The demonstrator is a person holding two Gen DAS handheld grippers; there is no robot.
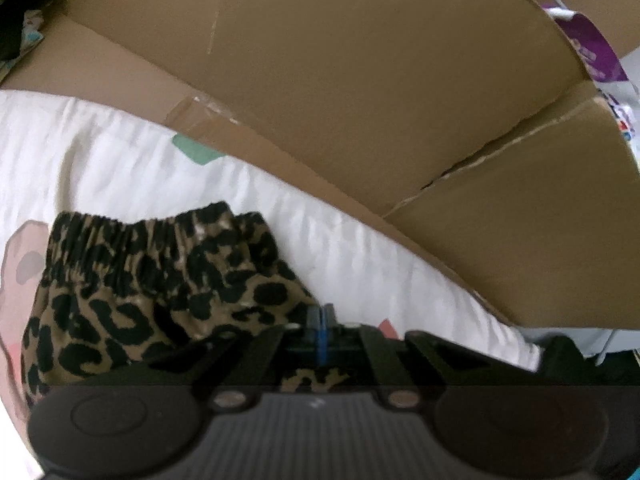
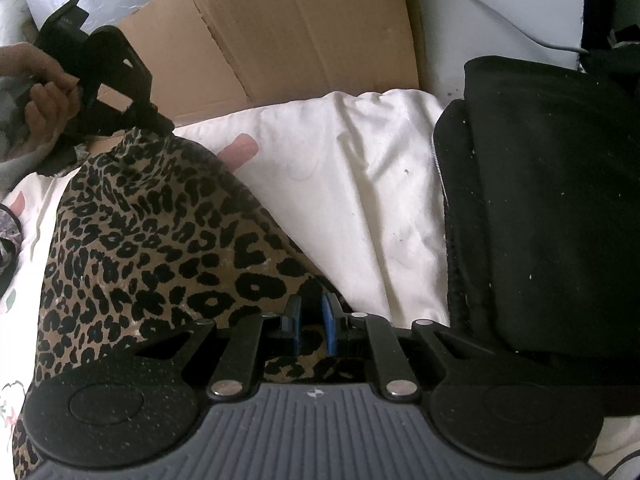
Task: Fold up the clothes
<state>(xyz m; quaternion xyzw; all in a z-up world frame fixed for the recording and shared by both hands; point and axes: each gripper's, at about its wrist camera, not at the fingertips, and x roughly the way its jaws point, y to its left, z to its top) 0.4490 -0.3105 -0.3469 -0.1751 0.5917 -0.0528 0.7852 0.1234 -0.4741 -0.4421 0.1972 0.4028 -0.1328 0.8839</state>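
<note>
Leopard-print garment (image 2: 160,240) lies on white bedding (image 2: 360,200), lower left of frame. Left gripper (image 2: 158,122) fingers clenched on 1 corner; right gripper (image 2: 311,312) fingers pinch the near hem. Rec: lift both evenly, keep the edge taut.

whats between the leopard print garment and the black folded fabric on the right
Only bare, wrinkled white bedsheet lies between the leopard print garment and the black folded fabric; the right wrist view shows it.

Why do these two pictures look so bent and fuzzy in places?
Left wrist view: the fisheye lens bows the cardboard box into a curve, and the leopard-print garment is soft with blur. Right wrist view: sharper, evenly lit, no glare; the black fabric loses detail in darkness, and the corners go black.
</note>
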